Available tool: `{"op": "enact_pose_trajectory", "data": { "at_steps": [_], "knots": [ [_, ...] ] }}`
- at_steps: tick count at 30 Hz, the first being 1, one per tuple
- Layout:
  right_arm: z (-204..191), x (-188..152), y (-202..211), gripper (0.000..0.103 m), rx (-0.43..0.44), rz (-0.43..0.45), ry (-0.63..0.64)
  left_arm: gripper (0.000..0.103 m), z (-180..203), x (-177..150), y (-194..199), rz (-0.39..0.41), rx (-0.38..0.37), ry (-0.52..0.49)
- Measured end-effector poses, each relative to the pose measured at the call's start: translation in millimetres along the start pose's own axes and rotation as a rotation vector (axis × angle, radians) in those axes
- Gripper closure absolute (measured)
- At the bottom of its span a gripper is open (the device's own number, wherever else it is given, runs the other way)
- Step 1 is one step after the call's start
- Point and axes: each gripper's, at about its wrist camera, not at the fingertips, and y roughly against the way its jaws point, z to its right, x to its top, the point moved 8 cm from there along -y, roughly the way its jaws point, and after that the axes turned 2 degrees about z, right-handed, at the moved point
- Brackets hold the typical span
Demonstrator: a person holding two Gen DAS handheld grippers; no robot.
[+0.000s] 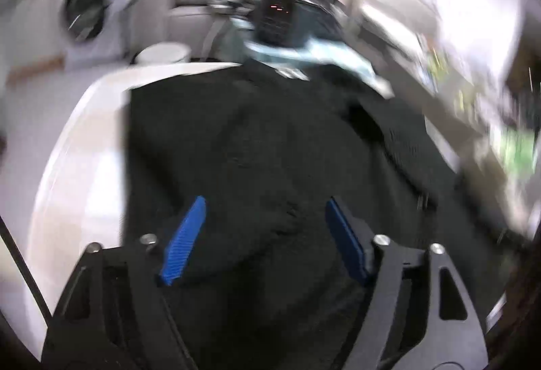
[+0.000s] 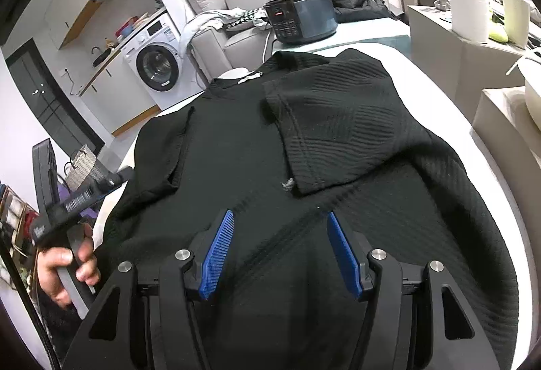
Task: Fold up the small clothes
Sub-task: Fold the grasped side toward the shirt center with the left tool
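While the left-wrist view blurs, the left gripper [image 1: 265, 228] shows jaws apart and empty, the black shirt [image 1: 270, 150] spreading from the fingers toward 12 o'clock on the white table [image 1: 77, 167].

Right-wrist view: right gripper [image 2: 282, 246], jaws moderately wide, nothing held; shirt's long axis 6-to-12 o'clock; folded sleeve [image 2: 338, 130] at 1 o'clock, unfolded sleeve at 10 o'clock, nearer the left hand [image 2: 64, 272].

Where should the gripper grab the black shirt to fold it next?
Probably the black shirt by its bottom hem, coming from the near edge of the white table. Both sleeves already lie folded inward, so the long body is what remains to fold toward the collar.
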Motion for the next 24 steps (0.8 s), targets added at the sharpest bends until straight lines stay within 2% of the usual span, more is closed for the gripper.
{"op": "enact_pose_trajectory", "data": {
  "at_steps": [2,5,6,7,9,10,12,15,20,21,23,24],
  "knots": [
    [0.9,-0.3,0.9,0.044,-0.001,-0.003,0.003,0.038,23.3,-6.3,-19.3,-0.066,0.022,-0.132],
    [1.7,-1.1,3.2,0.044,-0.008,-0.002,0.007,0.044,32.1,-8.3,-34.7,-0.110,0.089,-0.174],
    [3.0,-1.6,4.6,0.044,-0.011,-0.002,0.008,0.053,31.8,-9.2,-37.0,-0.119,0.092,-0.177],
    [4.1,-1.9,5.2,0.044,-0.014,-0.001,0.007,0.072,31.2,-9.1,-40.1,-0.128,0.090,-0.175],
    [7.5,-1.6,5.0,0.044,-0.020,-0.003,0.001,0.092,30.3,-9.1,-44.4,-0.141,0.053,-0.157],
    [9.3,-1.4,4.8,0.044,-0.023,-0.003,-0.003,0.097,27.6,-11.3,-43.3,-0.133,0.041,-0.146],
    [12.7,-1.8,4.9,0.044,-0.027,-0.003,-0.012,0.098,24.5,-8.5,-33.3,-0.095,0.030,-0.126],
    [14.9,-1.5,5.5,0.044,-0.027,0.000,-0.018,0.098,32.7,-7.7,-17.4,-0.074,-0.036,-0.143],
    [15.3,-2.4,7.1,0.044,-0.022,0.003,-0.026,0.097,34.3,-27.6,-8.0,-0.120,-0.057,-0.177],
    [15.7,-2.5,6.7,0.044,-0.020,0.002,-0.029,0.093,30.7,-30.2,-9.0,-0.129,-0.046,-0.161],
    [15.9,-2.9,7.0,0.044,-0.020,0.003,-0.032,0.075,25.7,-34.7,-5.7,-0.142,-0.042,-0.117],
    [16.5,-3.0,6.9,0.044,-0.022,0.003,-0.030,0.057,24.7,-35.5,-2.8,-0.134,-0.049,-0.096]
  ]
}}
